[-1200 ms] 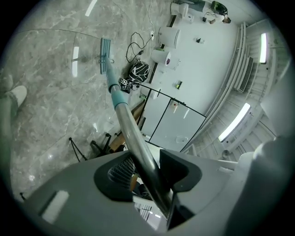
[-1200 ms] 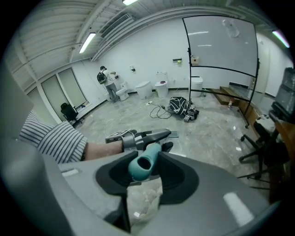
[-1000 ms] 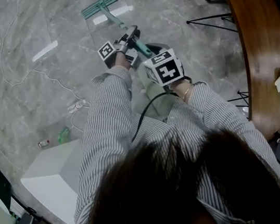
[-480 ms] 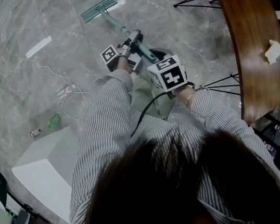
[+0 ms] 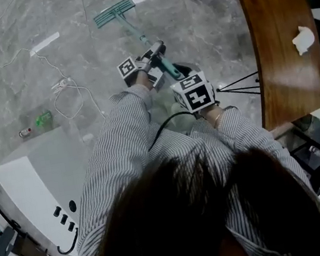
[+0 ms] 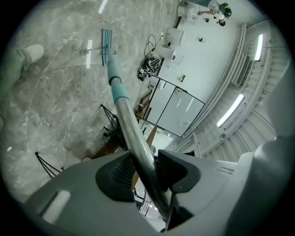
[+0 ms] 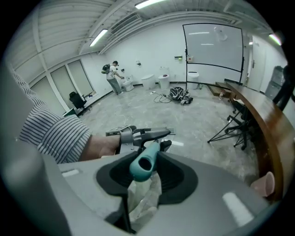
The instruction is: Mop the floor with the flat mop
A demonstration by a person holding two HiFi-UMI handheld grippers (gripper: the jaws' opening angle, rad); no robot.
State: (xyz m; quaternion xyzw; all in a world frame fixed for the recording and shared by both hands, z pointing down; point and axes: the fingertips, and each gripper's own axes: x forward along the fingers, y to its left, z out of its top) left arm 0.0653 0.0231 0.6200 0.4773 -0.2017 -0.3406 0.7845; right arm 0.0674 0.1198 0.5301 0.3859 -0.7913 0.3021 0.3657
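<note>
We hold the flat mop [image 5: 132,29] with both claws. The left gripper [image 6: 150,170] is clamped tight on its metal shaft [image 6: 131,129], and the right gripper [image 7: 146,174] is closed around its teal end [image 7: 143,165]. The mop head [image 5: 114,11] lies flat on the floor [image 5: 76,53], well to the left of the wooden table [image 5: 281,39]. Over the last second the table and the loose cable [image 5: 60,85] left of it have slid up our view while the mop head kept its place ahead of us. We judge we are stepping back and dragging the pad along, a pull stroke with much floor yet to wipe
</note>
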